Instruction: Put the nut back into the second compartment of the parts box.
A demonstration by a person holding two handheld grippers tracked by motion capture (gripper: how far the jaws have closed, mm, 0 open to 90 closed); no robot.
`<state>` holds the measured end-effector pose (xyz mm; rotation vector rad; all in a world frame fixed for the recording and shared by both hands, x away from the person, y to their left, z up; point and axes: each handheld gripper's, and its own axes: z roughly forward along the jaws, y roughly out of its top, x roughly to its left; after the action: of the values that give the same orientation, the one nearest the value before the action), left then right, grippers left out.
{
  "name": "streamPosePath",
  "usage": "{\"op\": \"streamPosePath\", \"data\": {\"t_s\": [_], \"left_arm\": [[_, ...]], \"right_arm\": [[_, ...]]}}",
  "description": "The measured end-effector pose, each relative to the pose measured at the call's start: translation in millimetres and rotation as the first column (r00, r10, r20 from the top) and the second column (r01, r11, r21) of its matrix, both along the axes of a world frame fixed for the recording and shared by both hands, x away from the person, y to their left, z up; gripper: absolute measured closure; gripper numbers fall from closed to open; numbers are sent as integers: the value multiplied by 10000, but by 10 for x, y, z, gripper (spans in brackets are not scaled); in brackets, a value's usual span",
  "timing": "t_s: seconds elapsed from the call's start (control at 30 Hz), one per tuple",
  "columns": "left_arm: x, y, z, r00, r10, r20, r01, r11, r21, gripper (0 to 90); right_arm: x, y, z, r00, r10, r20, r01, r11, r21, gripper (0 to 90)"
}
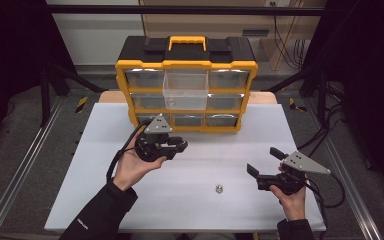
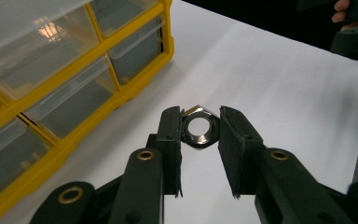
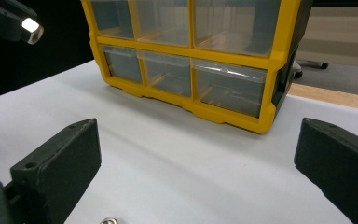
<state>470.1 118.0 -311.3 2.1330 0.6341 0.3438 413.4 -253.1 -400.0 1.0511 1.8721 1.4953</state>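
Note:
A steel hex nut (image 2: 200, 131) is pinched by its flats in my left gripper (image 2: 200, 134), a little above the white table. In the high view my left gripper (image 1: 178, 145) hovers just in front of the yellow drawer organizer (image 1: 185, 64), whose top middle clear drawer (image 1: 185, 90) is pulled out. A second nut (image 1: 219, 188) lies loose on the table near the front. Right of that nut, my right gripper (image 1: 261, 162) is held wide open with nothing in it. In the right gripper view the jaws of my right gripper (image 3: 198, 140) stand far apart, and the loose nut (image 3: 108, 221) sits at the bottom edge.
The organizer (image 3: 186, 50) stands at the table's far edge with its other clear drawers closed. The white table top (image 1: 105, 165) is bare at the left. The left gripper (image 3: 4, 18) with its nut shows at top left of the right gripper view. Metal rails flank the table.

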Motion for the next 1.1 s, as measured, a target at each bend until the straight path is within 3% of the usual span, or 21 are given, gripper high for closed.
{"op": "streamPosePath", "data": {"t_s": [1.1], "left_arm": [[19, 45, 719, 9938, 261, 1079, -295, 9991, 300, 693]], "right_arm": [[-1, 0, 4, 10000, -19, -35, 19, 10000, 34, 9]]}}
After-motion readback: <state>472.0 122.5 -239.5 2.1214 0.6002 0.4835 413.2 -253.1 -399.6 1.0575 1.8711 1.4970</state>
